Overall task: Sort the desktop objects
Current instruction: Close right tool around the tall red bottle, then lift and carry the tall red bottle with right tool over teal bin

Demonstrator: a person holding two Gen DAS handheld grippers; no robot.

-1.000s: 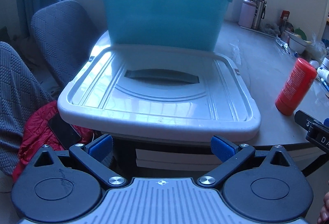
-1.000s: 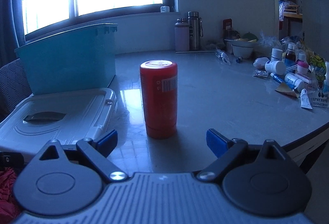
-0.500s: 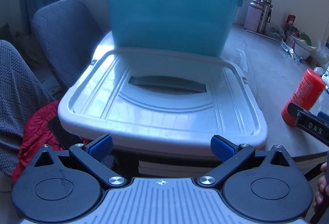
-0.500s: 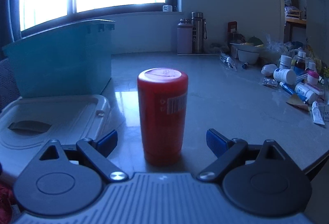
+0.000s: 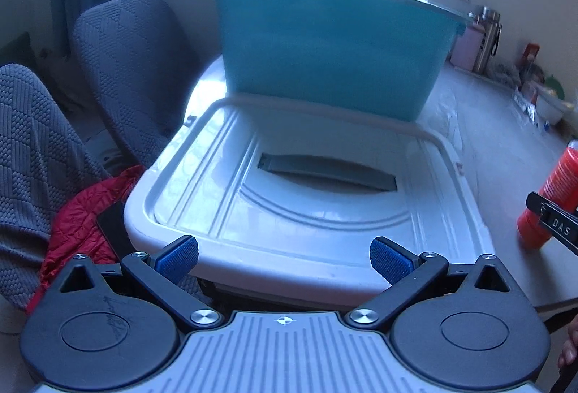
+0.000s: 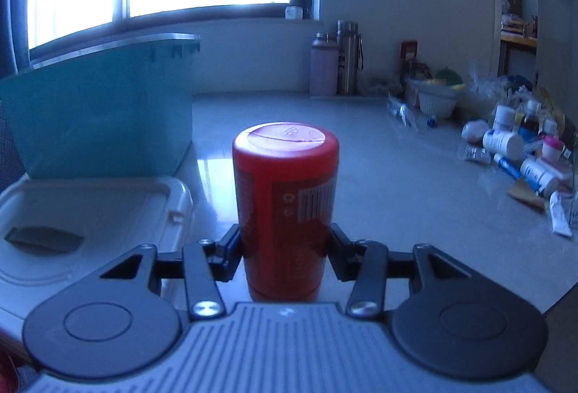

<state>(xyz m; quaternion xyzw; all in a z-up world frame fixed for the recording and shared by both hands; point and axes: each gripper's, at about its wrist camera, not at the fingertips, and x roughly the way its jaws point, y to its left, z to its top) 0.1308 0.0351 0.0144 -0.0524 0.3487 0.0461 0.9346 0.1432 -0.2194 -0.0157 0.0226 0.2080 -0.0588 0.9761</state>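
A red cylindrical container [image 6: 285, 208] stands upright on the table near its front edge. My right gripper [image 6: 285, 248] is shut on its lower half, one finger on each side. The container also shows at the right edge of the left wrist view [image 5: 552, 198], with a right gripper finger [image 5: 552, 223] across it. My left gripper [image 5: 284, 259] is open and empty, held in front of the near rim of a white bin lid [image 5: 296, 205]. A teal storage bin [image 5: 325, 46] stands behind the lid.
Two grey chairs [image 5: 133, 68] and a red cloth [image 5: 83, 212] lie left of the table. Flasks [image 6: 336, 64] stand at the back wall. A white bowl [image 6: 437, 100] and several small bottles and tubes [image 6: 520, 158] crowd the table's right side.
My right gripper moved forward around the red container and closed on it. My left gripper drifted slightly closer to the lid and stayed open.
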